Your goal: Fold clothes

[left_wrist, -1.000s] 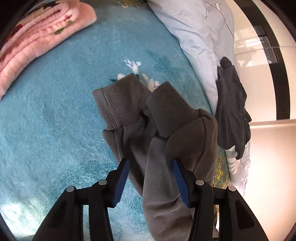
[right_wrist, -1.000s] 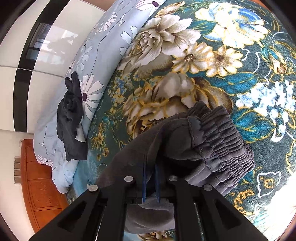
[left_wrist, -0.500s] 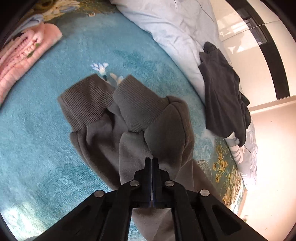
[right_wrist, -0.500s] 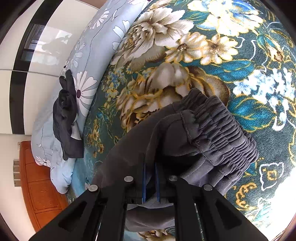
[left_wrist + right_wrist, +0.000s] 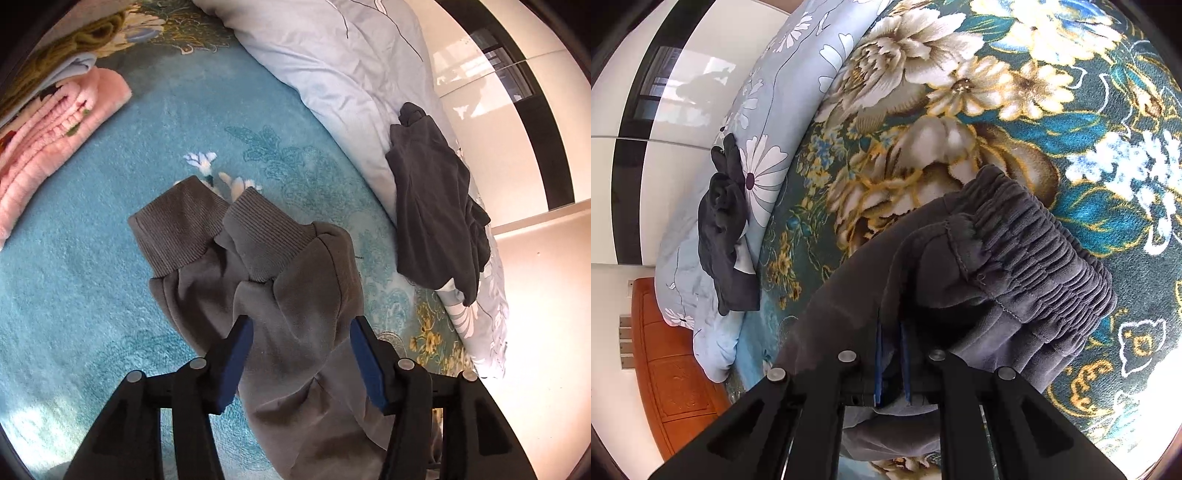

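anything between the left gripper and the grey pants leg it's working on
Nothing visible. The left gripper has its jaws opening right over the grey sweatpants, whose leg fabric lies directly between the blue pads. The dark garment sits off to the side on the pale duvet, clear of the pants.

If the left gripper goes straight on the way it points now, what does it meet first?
Most likely the grey sweatpants: a leg lies between the opening jaws of the left gripper, right ahead. Under it is the teal blanket. Depth is unclear.
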`<state>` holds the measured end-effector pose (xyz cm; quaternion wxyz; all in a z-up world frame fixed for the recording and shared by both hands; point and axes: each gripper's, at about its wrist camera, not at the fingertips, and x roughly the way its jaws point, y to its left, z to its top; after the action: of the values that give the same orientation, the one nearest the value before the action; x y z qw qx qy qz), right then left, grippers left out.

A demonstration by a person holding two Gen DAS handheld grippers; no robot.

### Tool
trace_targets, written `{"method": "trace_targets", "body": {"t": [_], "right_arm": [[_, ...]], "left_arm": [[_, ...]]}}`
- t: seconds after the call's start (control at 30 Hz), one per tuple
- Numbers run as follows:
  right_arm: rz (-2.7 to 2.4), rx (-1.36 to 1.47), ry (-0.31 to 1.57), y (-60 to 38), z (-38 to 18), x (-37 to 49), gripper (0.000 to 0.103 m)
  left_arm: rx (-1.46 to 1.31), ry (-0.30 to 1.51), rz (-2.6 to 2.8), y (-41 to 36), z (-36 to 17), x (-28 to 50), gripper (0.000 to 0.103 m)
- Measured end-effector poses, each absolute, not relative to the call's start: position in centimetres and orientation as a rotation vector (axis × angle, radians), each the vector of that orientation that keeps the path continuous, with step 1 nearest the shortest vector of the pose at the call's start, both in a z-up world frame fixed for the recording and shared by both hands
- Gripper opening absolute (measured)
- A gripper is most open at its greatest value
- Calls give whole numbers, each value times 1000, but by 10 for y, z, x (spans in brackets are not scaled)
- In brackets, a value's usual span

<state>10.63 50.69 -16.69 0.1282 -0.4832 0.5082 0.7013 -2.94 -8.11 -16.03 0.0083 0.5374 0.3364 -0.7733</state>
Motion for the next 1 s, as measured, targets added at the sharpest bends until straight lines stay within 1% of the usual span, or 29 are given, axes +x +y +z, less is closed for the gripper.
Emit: {"method": "trace_targets", "body": {"t": [0.07,0.17,0.2,0.23,0.33,0.4,0.43,0.47,0.53,0.6,0.67,0.87,0.9,0.97,1.0], "right_arm": [[2036,-1404,1486,507,-167,107,11],[2029,-1401,1495,505,-168,108,11],[2028,-1401,1498,505,-168,108,11],[2028,-1402,1500,504,-168,108,11],[2029,-1403,1505,503,-168,109,11],[2025,-1400,1514,504,-169,109,11],[2023,-1398,1518,504,-169,109,11],[2024,-1397,1520,504,-169,109,11],[2028,-1396,1523,504,-168,110,11],[2042,-1392,1524,504,-167,110,11],[2061,-1392,1515,504,-165,108,11],[2140,-1406,1459,500,-152,86,12],[2162,-1410,1440,499,-148,81,12],[2203,-1416,1378,496,-141,69,12],[2214,-1421,1345,495,-140,64,12]], "left_arm": [[1721,932,-2424,-69,-165,-31,59],[1761,794,-2404,-58,-174,-36,55],[1757,794,-2391,-60,-176,-36,40],[1760,815,-2381,-62,-178,-37,21],[1761,856,-2373,-66,-176,-38,10],[1745,835,-2394,-65,-170,-35,9],[1720,857,-2394,-68,-165,-31,9],[1692,882,-2391,-72,-159,-26,9],[1599,995,-2355,-86,-145,-9,8],[1510,1048,-2337,-99,-129,6,8],[1514,1012,-2312,-106,-124,5,8],[1717,877,-2129,-111,-167,-36,8],[1723,908,-2134,-113,-172,-42,8],[1679,1057,-2165,-120,-176,-46,12],[1680,1095,-2173,-122,-176,-47,13]]}}
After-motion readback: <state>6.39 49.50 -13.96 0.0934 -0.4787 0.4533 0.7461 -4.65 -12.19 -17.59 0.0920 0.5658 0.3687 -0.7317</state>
